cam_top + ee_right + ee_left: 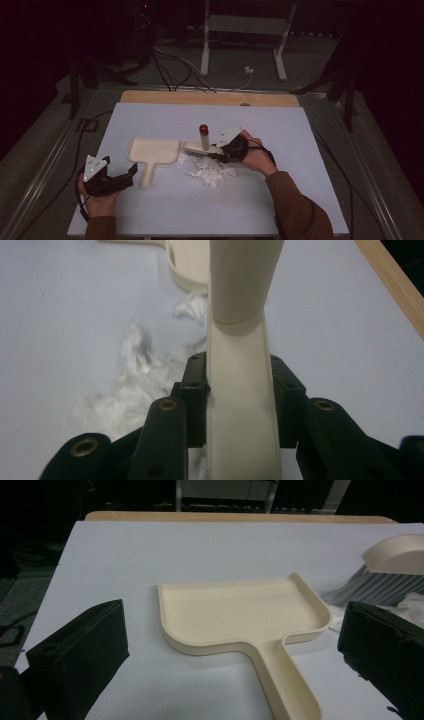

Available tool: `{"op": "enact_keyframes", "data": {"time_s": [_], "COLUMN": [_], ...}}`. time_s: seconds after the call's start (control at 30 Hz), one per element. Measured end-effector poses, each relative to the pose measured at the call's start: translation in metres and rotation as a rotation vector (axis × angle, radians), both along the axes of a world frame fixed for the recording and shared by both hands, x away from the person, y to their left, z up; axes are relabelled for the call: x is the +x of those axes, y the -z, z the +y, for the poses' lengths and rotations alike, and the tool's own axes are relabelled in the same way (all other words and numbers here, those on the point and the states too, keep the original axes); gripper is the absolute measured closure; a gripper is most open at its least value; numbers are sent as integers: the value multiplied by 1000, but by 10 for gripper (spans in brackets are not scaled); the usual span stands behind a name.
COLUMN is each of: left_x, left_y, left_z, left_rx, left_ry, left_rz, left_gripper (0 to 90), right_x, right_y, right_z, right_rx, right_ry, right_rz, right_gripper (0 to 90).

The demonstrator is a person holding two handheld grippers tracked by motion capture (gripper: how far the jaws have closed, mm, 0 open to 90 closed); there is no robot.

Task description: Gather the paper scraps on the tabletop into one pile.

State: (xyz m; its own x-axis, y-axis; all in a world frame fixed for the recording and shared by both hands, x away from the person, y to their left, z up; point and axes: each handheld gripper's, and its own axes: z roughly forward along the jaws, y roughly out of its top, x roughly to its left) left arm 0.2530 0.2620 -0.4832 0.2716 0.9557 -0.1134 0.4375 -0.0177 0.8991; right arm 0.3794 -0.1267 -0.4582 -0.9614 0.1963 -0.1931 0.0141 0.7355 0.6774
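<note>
A cream dustpan (152, 151) lies flat on the pale table cover, its handle pointing toward the near edge. My left gripper (132, 172) rests at the near left, open, and its jaws stand wide on either side of the dustpan (240, 612) without touching it. My right gripper (220, 152) is shut on a cream brush (202, 147) with a red-tipped upright handle, just right of the pan. The brush body (240, 405) is pinched between the black jaws of the right gripper (240, 385). White paper scraps (212, 172) lie piled beneath and in front of the brush. Its grey bristles (380, 587) show beside the pan.
The table's wooden far edge (210, 97) shows beyond the pale cover (280, 200). Behind it on the dark floor are cables and a white stand (245, 30). A person's sleeve (300, 210) comes in from the bottom right.
</note>
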Motion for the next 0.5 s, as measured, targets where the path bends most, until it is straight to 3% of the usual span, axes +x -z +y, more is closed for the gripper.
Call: {"op": "enact_keyframes", "data": {"time_s": [0.13, 0.23, 0.37, 0.5], "left_x": [0, 0, 0, 0], "left_y": [0, 0, 0, 0], "left_z": [0, 0, 0, 1], "left_rx": [0, 1, -1, -6], "left_ry": [0, 1, 0, -5], "left_rz": [2, 2, 2, 0], "left_gripper": [6, 6, 6, 6], "right_x": [-1, 0, 3, 4], "right_y": [-4, -7, -13, -17], "right_z": [-10, -16, -24, -29], "right_rx": [-4, 26, 103, 126], "right_ry": [9, 36, 86, 110], "right_rz": [-5, -13, -4, -19], "right_gripper": [677, 677, 677, 677]}}
